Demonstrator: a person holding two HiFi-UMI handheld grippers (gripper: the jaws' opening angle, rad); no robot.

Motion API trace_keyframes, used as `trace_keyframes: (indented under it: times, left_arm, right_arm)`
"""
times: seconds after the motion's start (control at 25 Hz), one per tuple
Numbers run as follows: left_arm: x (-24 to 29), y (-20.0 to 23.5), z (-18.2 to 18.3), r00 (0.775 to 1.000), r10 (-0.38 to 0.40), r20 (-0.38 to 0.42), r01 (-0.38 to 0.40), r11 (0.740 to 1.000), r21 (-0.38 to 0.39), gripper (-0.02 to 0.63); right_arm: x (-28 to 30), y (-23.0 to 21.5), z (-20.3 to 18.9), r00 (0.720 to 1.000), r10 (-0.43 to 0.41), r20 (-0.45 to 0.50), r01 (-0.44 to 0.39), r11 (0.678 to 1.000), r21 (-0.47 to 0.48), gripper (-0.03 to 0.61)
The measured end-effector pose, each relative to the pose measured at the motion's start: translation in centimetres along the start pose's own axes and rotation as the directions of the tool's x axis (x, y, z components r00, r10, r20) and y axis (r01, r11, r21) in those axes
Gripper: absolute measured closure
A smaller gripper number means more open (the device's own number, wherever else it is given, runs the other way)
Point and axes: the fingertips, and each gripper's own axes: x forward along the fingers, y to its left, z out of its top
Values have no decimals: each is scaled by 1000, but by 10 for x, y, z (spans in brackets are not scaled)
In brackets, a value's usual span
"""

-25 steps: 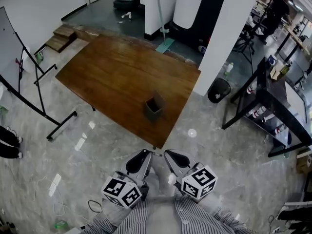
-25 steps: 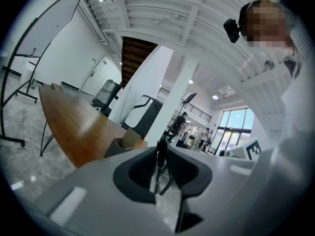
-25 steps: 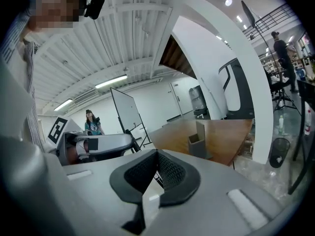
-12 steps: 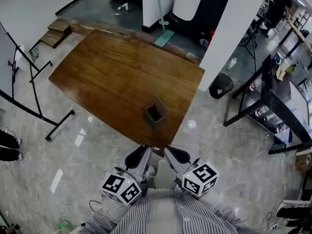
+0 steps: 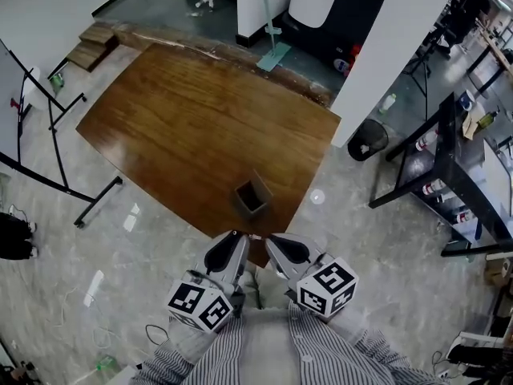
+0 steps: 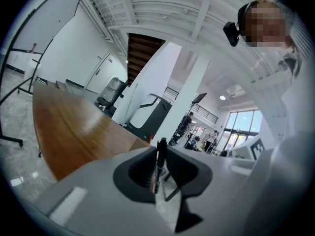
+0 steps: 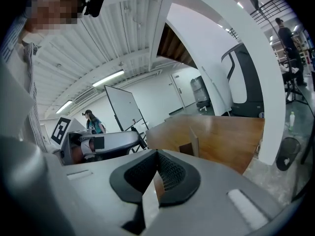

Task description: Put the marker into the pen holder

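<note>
Looks steeply down on a brown wooden table [image 5: 184, 119] filling the upper centre of the head view. Near its closest corner, just below frame centre, a small dark open-topped pen holder [image 5: 252, 198], upright and alone on the wood.

At lower centre, right by that corner, the left gripper [image 5: 233, 239] and right gripper [image 5: 270, 241] side by side, close together, tips aimed up-frame toward the pen holder but short of it. Striped sleeves [image 5: 216, 359] along the bottom edge.

In the left gripper view, jaws clamped tight at lower centre on a black marker [image 6: 161, 151]. Stands upright between the 2 pads, top end poking just above the jaw tips. So, marker held in the left gripper, outside the pen holder. Table as a brown wedge at the left of that frame.

In the right gripper view, jaws pressed together at lower centre with nothing between them. Just beyond the tips, right of centre, the pen holder on the table edge. Further back, upper left of centre, a whiteboard [image 7: 122, 107].

Around the table in the head view: a wheeled black stand [image 5: 48, 143] at the left edge, a black bin [image 5: 366, 145] at centre right, a black rack [image 5: 449, 167] at far right, all on pale marbled floor [image 5: 144, 239].
</note>
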Motion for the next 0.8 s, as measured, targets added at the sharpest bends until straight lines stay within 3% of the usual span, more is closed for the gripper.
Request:
trace_keyframes:
  times: [0.44,0.8]
  left_arm:
    - [25,26,20,999,51,15,-51,998,34,549]
    - [49,42,30,999,42,26,-43,997,70,549]
  right_arm:
    - [16,-36,3,1000,-9,-16,10,999,37,578]
    - [36,-48,7,1000,10,-27,-8,998,64,578]
